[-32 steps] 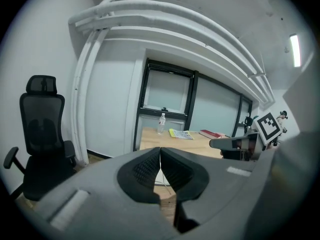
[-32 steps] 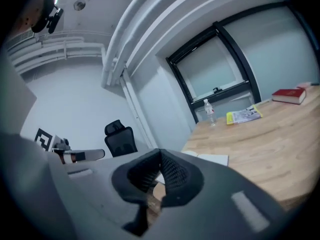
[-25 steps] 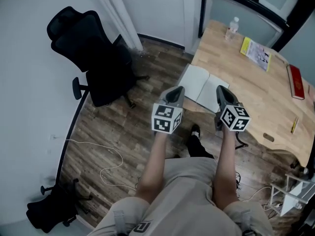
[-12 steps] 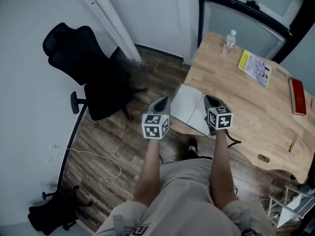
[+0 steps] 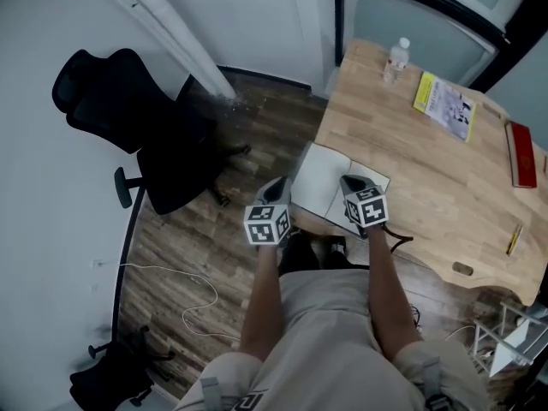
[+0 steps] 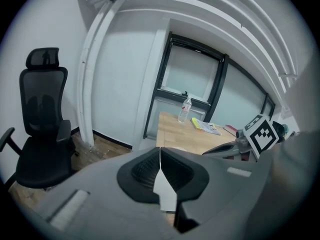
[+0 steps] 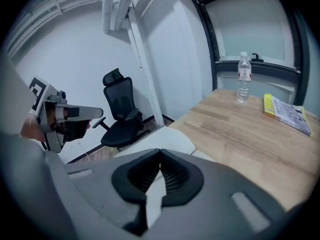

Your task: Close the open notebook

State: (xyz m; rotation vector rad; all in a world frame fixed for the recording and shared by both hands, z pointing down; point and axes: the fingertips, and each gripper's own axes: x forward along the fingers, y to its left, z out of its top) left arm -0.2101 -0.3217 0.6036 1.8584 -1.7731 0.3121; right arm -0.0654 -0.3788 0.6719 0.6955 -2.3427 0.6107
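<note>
On the wooden worktop [image 5: 445, 187], the open notebook [image 5: 321, 176] lies just ahead of my right gripper [image 5: 349, 181], with my left gripper [image 5: 278, 184] off its left edge, both pinched together and empty.

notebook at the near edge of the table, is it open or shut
Open: the notebook lies spread flat on the table, two white pages showing either side of a centre fold.

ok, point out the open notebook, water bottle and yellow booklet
open notebook [image 5: 318, 178], head view, left page.
water bottle [image 5: 394, 62], head view, body.
yellow booklet [image 5: 444, 104], head view, cover middle.
</note>
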